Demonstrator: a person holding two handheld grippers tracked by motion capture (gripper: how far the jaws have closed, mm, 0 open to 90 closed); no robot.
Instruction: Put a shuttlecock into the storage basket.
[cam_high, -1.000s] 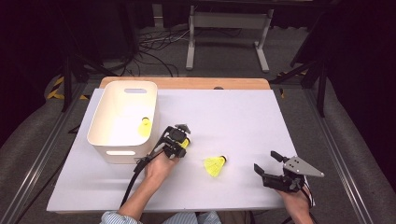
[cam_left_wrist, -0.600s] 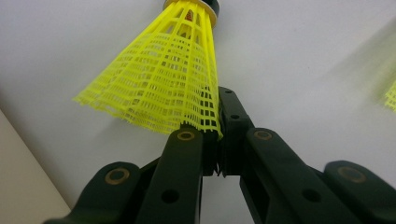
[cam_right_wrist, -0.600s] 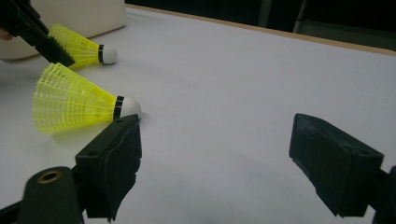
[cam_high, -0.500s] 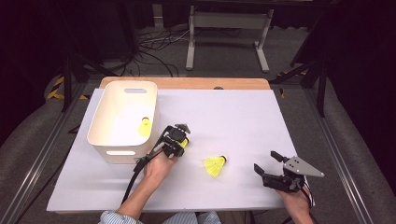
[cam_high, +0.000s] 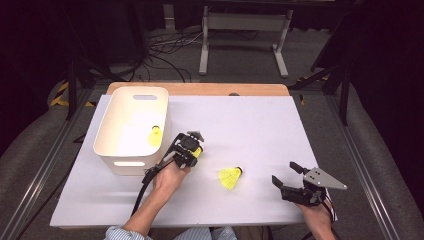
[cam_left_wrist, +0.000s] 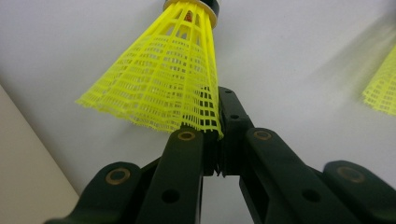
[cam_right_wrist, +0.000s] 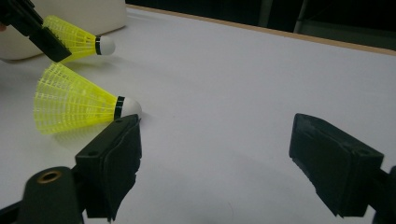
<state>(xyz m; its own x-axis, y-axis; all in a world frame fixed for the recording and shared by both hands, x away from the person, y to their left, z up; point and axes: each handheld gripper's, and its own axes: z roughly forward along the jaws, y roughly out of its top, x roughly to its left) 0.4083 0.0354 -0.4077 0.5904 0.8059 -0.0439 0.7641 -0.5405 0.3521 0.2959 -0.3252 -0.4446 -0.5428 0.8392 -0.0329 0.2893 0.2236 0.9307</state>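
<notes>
My left gripper (cam_high: 194, 146) is shut on the edge of the mesh skirt of a yellow shuttlecock (cam_high: 198, 151), just right of the white bin (cam_high: 131, 163). In the left gripper view the jaws (cam_left_wrist: 217, 127) pinch the skirt of the held shuttlecock (cam_left_wrist: 163, 79), and its cork points away. A second yellow shuttlecock (cam_high: 230, 178) lies on its side on the white tabletop (cam_high: 260, 120), between the two grippers. My right gripper (cam_high: 284, 172) rests open near the front right edge. In its own view the gripper (cam_right_wrist: 219, 140) stands wide, with the lying shuttlecock (cam_right_wrist: 74, 105) just beyond its left jaw.
A third yellow shuttlecock (cam_high: 155, 136) lies inside the bin against its right wall. The bin's pale wall (cam_left_wrist: 28, 177) shows beside the left jaws. A wooden strip (cam_high: 200, 89) borders the table's far edge, with a metal stand (cam_high: 245, 30) and cables on the floor behind.
</notes>
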